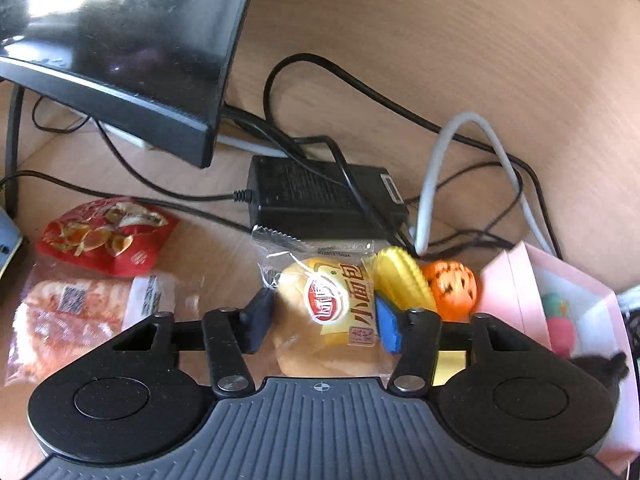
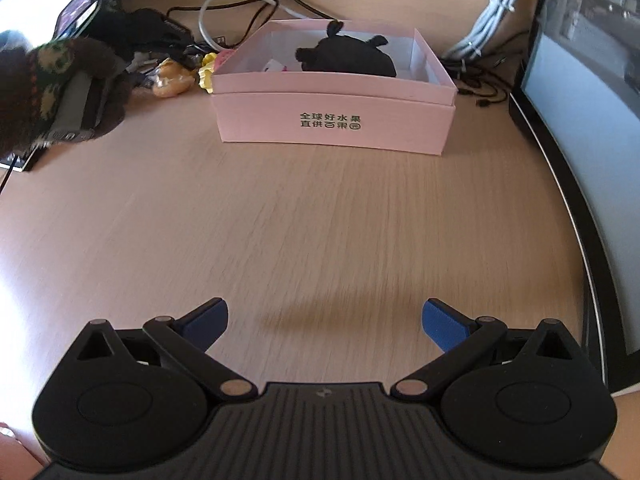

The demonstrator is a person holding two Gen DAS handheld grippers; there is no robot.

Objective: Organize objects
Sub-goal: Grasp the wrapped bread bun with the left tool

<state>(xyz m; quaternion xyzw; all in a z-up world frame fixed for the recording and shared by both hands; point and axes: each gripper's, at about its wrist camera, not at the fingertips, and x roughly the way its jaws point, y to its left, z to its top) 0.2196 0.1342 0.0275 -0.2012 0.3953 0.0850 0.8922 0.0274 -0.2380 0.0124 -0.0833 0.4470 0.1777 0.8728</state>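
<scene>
The left gripper (image 1: 322, 318) has its jaws closed onto the bun (image 1: 320, 316) beside the pink box (image 2: 334, 120) at the surface's rear, while the right gripper (image 2: 325, 322) hangs wide open and empty, well short of the box.

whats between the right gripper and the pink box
Nothing: in the right wrist view, only bare wooden desk lies between the open right gripper and the pink box.

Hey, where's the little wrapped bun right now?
In the left wrist view the wrapped bun sits low in the centre, between the left gripper's fingers, with the yellow toy corn on its right.
</scene>
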